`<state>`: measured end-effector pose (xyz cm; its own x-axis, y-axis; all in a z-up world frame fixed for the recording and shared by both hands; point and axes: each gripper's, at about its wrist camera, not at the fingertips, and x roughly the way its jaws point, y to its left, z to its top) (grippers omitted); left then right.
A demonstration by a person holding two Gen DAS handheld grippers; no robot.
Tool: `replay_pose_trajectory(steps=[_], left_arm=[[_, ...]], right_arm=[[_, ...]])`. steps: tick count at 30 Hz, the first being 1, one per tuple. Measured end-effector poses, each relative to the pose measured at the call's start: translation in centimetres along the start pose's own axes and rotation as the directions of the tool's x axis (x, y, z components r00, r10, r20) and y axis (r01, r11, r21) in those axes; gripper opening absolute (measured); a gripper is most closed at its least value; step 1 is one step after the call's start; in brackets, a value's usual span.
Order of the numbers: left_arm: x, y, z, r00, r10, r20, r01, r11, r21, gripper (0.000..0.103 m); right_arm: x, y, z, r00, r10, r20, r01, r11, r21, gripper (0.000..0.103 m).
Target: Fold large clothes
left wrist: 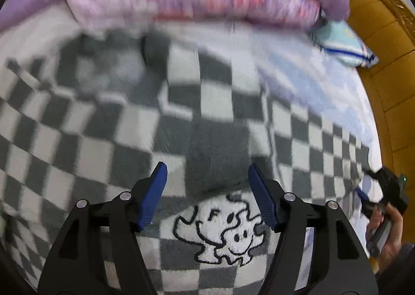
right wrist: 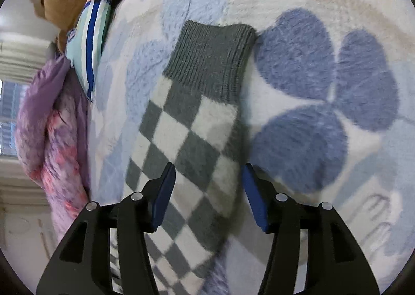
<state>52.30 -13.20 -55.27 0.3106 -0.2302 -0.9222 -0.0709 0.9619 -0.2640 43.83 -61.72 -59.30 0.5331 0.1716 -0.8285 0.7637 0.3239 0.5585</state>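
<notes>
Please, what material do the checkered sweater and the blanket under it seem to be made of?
The checkered sweater looks like a soft, fuzzy knit, perhaps wool or acrylic: its surface is hairy, and its grey cuff shows ribbed stitches. The blanket with blue hearts looks like plush fleece, with a brushed, matte pile.

Grey-and-white checkered sweater [left wrist: 103, 139] on blue-flowered white blanket [right wrist: 324, 87]

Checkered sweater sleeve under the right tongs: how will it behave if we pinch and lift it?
Probably floppy: the sleeve lies flat and limp on the blanket, so it should drape from the open right tongs. The fuzzy knit likely grips the pads rather than slipping. The ribbed cuff looks denser and may hang straighter.
</notes>
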Motion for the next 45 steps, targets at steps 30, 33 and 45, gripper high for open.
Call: replay_pose_trajectory(steps=[30, 33, 45], left_arm=[[-9.4, 15.5, 1.5, 0.998, -0.056, 0.033, 0.061, 0.976, -0.209, 0.071], [-12.5, 20.0, 1.2, 0.997, -0.027, 0.075, 0.045, 0.966, -0.254, 0.071], [-16.6, 33.0, -3.4, 0.998, 0.054, 0.024, -0.040, 0.925, -0.378, 0.071]], right_arm=[[-7.3, 25.9, -26.9, 0.975, 0.222, -0.001, -0.136, 0.593, -0.794, 0.012], [-6.1, 27.8, -35.4, 0.972, 0.217, -0.087, -0.189, 0.510, -0.839, 0.012], [6.8, 23.4, -58.5, 0.941, -0.255, -0.222, -0.135, 0.318, -0.938, 0.021]])
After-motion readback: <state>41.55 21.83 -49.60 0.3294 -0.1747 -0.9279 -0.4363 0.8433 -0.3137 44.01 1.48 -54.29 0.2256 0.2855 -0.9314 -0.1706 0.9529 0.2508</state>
